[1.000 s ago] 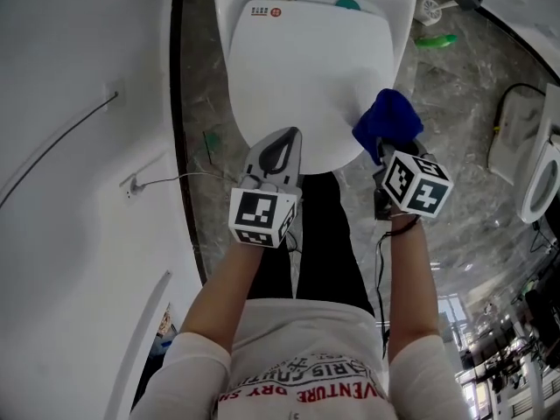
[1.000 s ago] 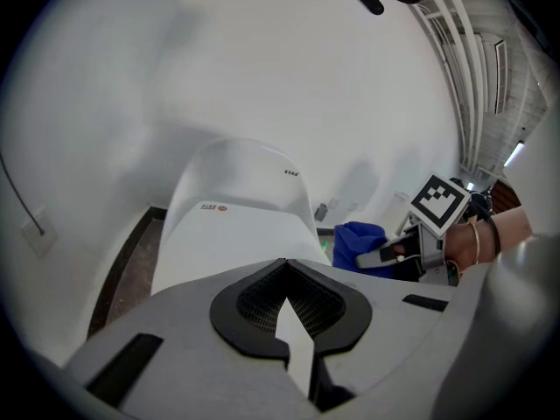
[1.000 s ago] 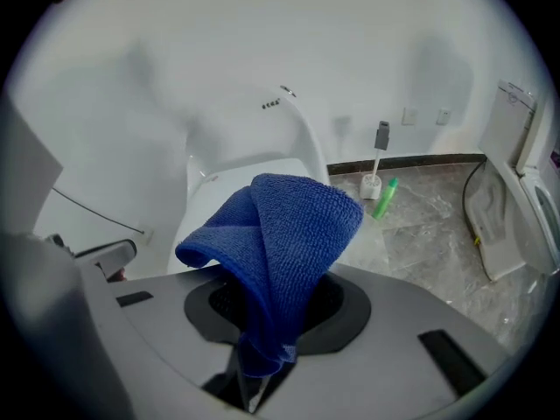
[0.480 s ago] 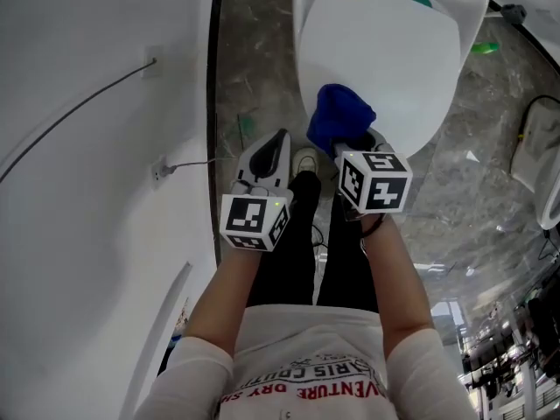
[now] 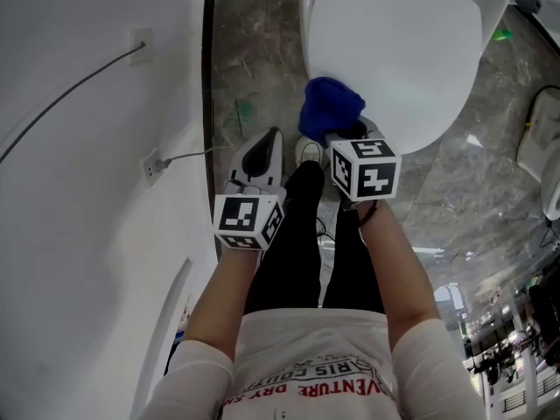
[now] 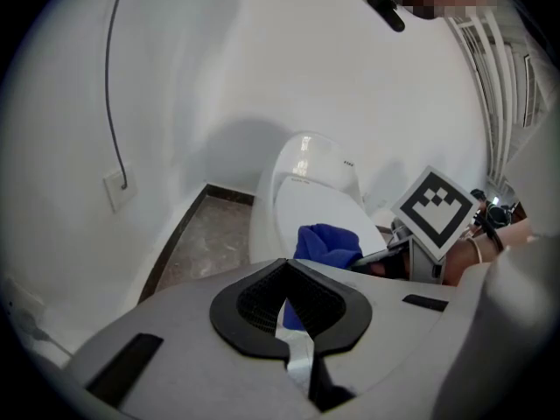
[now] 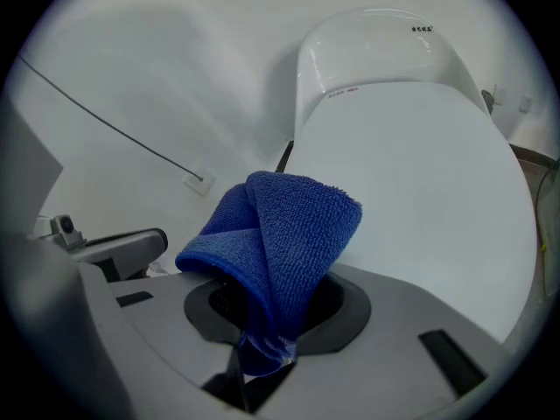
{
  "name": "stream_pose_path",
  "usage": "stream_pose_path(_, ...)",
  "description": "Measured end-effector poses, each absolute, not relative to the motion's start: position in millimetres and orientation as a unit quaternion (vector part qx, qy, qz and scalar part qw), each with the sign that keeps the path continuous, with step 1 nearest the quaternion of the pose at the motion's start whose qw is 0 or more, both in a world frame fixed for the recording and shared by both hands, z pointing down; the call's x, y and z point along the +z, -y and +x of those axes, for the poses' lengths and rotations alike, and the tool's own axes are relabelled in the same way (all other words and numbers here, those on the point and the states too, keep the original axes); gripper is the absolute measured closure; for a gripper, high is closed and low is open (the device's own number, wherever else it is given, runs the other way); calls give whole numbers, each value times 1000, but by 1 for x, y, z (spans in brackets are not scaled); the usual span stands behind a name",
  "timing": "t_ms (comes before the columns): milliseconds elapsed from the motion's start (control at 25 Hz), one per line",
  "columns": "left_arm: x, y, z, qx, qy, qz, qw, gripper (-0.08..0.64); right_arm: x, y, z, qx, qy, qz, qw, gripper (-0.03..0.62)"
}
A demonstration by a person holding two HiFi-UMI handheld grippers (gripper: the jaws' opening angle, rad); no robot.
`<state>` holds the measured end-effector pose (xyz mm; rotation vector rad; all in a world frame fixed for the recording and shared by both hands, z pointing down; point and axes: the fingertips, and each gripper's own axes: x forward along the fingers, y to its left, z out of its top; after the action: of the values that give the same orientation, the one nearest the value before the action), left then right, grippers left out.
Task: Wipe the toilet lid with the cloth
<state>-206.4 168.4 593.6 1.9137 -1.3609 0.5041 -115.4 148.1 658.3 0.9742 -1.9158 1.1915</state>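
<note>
Toilet lid [image 5: 394, 59]: closed; smooth glossy white plastic, broad and rounded. Patches may be missed if only the near rim is covered.
Cloth [image 5: 331, 108]: blue looped microfibre, folded thick, held at the lid's near rim (contact cannot be judged). It may be dragged loose by friction.
Right gripper [image 7: 262, 339]: clamped on the cloth's lower end only.
Left gripper [image 6: 284, 318]: jaws together, nothing held.

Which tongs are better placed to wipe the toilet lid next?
Right, most likely. The right tongs are shut on the blue cloth, at the near edge of the toilet lid. The left tongs are shut, empty, and off to the side over the floor.
</note>
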Motion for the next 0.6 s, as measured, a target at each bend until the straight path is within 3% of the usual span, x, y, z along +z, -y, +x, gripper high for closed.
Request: stream_pose_path(600, 552, -150, -94, 166, 499, 772, 357, 554, 641, -171, 16, 467, 713, 393, 344, 505)
